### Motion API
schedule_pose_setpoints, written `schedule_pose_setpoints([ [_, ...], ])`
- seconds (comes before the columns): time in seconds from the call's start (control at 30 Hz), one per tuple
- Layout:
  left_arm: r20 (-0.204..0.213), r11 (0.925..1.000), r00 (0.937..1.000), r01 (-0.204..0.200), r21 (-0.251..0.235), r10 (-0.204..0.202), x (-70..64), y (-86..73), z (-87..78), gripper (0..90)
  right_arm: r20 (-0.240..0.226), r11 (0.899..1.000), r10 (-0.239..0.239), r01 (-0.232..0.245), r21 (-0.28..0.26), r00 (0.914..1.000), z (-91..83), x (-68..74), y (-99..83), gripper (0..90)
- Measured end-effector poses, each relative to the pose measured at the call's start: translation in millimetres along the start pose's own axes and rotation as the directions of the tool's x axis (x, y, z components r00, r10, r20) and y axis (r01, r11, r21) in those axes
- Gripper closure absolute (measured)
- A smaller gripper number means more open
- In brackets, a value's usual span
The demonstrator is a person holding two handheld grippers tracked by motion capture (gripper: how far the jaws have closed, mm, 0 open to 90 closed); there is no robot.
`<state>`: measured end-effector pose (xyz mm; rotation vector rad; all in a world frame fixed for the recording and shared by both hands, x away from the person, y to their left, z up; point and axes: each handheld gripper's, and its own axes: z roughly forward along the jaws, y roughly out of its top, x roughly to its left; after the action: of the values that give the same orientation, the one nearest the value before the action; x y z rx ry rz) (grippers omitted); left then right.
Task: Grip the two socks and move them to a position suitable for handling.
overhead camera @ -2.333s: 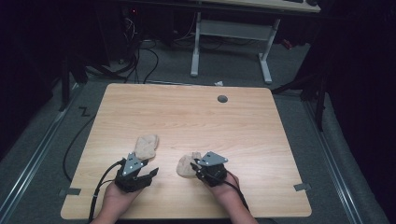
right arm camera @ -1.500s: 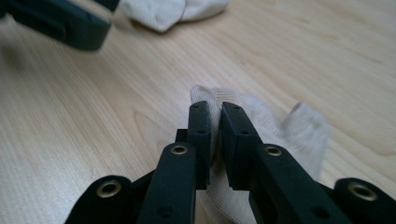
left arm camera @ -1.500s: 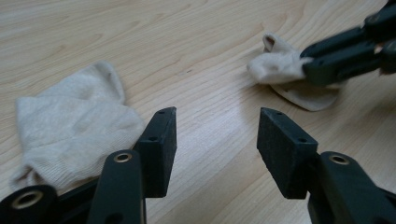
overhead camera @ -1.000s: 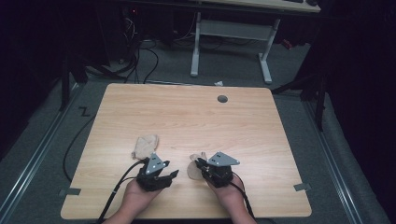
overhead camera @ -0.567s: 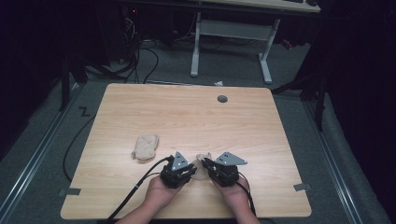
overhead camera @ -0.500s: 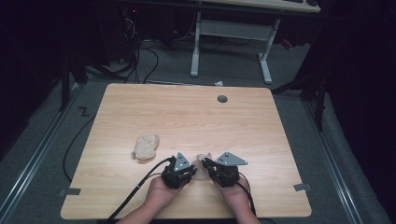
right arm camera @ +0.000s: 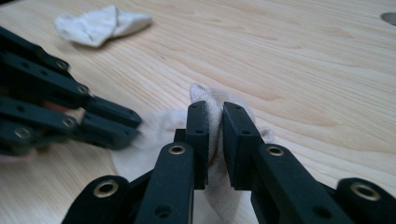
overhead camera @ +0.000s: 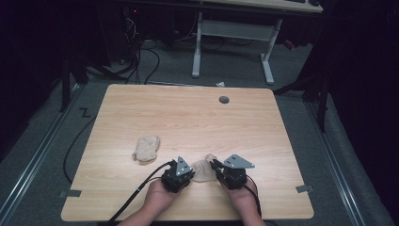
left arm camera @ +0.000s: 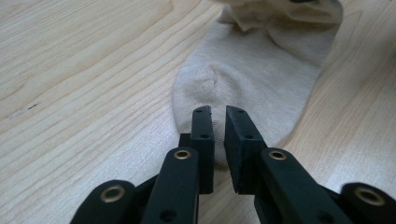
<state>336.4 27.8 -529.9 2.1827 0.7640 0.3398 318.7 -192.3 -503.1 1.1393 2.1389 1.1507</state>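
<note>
Lying flat on the wooden worktop (overhead camera: 197, 122) near its front edge, the beige sock (overhead camera: 203, 170) is sitting between the two claws. The right claw (right arm camera: 215, 122) is pinching a raised fold of the sock, its jaws closed on the fabric. The left claw (left arm camera: 218, 125) is resting over the sock's rounded end with its jaws nearly together, a narrow gap showing. A second, crumpled sock (overhead camera: 146, 148) is lying left of the first, apart from it.

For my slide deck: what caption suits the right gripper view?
Right gripper pinching a fold of the beige sock on the wooden table.
</note>
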Motion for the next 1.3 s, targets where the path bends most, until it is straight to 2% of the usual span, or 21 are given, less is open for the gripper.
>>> schedule_pose_setpoints([
  [0.1,-0.003,1.0,1.0,-0.004,0.006,0.004,0.0,-0.6,-1.6,81.7,0.011,1.0,0.003,-0.003,0.002,0.9999,-2.6,-4.0,-1.8,80.5],
  [0.37,-0.013,1.0,0.9999,0.0,0.007,0.0,3.8,-4.1,-5.8,81.2,0.047,0.999,0.017,-0.019,0.047,0.9988,-11.3,-21.1,-14.2,77.1],
  [0.47,-0.019,1.0,0.9998,0.0,0.01,0.0,5.3,-5.0,-7.2,80.8,0.082,0.998,0.016,-0.02,0.051,0.9965,-16.7,-28.0,-18.6,71.2],
  [0.5,-0.024,0.9999,0.9997,0.0,0.011,0.001,6.5,-5.4,-8.0,79.8,0.125,0.999,0.02,-0.026,0.045,0.992,-22.9,-32.1,-18.5,64.7],
  [0.53,-0.024,0.9999,0.9997,0.0,0.011,0.001,6.5,-5.4,-8.0,79.4,0.125,0.999,0.02,-0.026,0.045,0.992,-22.9,-32.1,-18.5,64.7],
  [0.57,-0.025,0.9999,0.9997,-0.002,0.013,0.002,7.3,-5.5,-8.6,78.7,0.138,1.0,0.022,-0.024,0.012,0.9901,-27.7,-33.6,-15.2,64.6],
  [0.6,-0.025,0.9999,0.9997,-0.002,0.013,0.002,7.3,-5.5,-8.6,78.4,0.138,1.0,0.022,-0.024,0.012,0.9901,-27.7,-33.6,-15.2,64.6],
  [0.63,-0.027,0.9999,0.9996,-0.006,0.014,0.006,7.7,-5.6,-8.9,78.0,0.13,1.0,0.01,-0.01,-0.002,0.9914,-27.5,-32.5,-11.6,70.4],
  [0.67,-0.028,0.9999,0.9996,-0.007,0.015,0.008,8.0,-5.6,-9.1,78.0,0.13,1.0,0.01,-0.01,-0.002,0.9914,-27.5,-32.5,-11.6,70.4],
  [0.7,-0.031,0.9998,0.9994,-0.011,0.016,0.011,8.7,-5.9,-9.6,77.9,0.101,1.0,-0.003,0.001,0.021,0.9949,-19.1,-31.5,-10.8,78.7],
  [0.73,-0.031,0.9998,0.9994,-0.011,0.016,0.011,8.7,-5.9,-9.6,77.9,0.101,1.0,-0.003,0.001,0.021,0.9949,-19.1,-31.5,-10.8,78.7],
  [0.77,-0.034,0.9998,0.9993,-0.012,0.018,0.012,9.2,-6.2,-10.1,77.9,0.096,0.997,-0.018,0.011,0.075,0.9952,-7.0,-31.5,-12.8,83.7],
  [0.83,-0.04,0.9997,0.9991,-0.015,0.022,0.015,10.3,-6.8,-11.3,77.9,0.094,0.996,-0.018,0.01,0.094,0.9954,-2.7,-32.0,-14.0,84.6],
  [0.87,-0.041,0.9996,0.999,-0.015,0.022,0.015,11.0,-7.2,-11.8,77.9,0.092,0.989,-0.021,0.008,0.146,0.9956,6.6,-33.4,-16.5,85.3],
  [0.97,-0.042,0.9994,0.9991,-0.009,0.033,0.01,14.8,-10.0,-16.5,77.9,0.078,0.984,-0.024,0.01,0.178,0.9967,12.3,-31.7,-18.7,85.5],
  [1.03,-0.041,0.9991,0.9991,-0.007,0.041,0.009,16.5,-12.9,-20.8,77.9,0.052,0.983,-0.041,0.031,0.18,0.9978,12.0,-24.3,-18.8,85.4],
  [1.07,-0.042,0.9981,0.999,-0.013,0.06,0.016,18.1,-16.6,-27.6,77.9,0.042,0.983,-0.048,0.039,0.18,0.998,11.7,-20.4,-19.5,85.3],
  [1.13,-0.042,0.9975,0.999,-0.013,0.07,0.016,19.4,-18.4,-31.1,77.9,0.026,0.983,-0.048,0.042,0.178,0.9985,11.4,-16.3,-20.4,85.2],
  [1.2,-0.038,0.9967,0.9992,-0.008,0.081,0.011,22.4,-24.5,-38.8,77.9,-0.013,0.983,-0.048,0.05,0.175,0.9988,10.4,-6.7,-22.3,85.1],
  [1.23,-0.028,0.9966,0.9996,0.009,0.082,-0.007,24.5,-31.0,-46.5,77.9,-0.04,0.983,-0.053,0.059,0.175,0.9978,8.9,1.0,-23.3,85.0],
  [1.3,-0.024,0.9964,0.9996,0.016,0.083,-0.014,25.0,-34.0,-50.1,77.9,-0.061,0.981,-0.073,0.083,0.176,0.9954,7.6,8.9,-23.8,84.9],
])
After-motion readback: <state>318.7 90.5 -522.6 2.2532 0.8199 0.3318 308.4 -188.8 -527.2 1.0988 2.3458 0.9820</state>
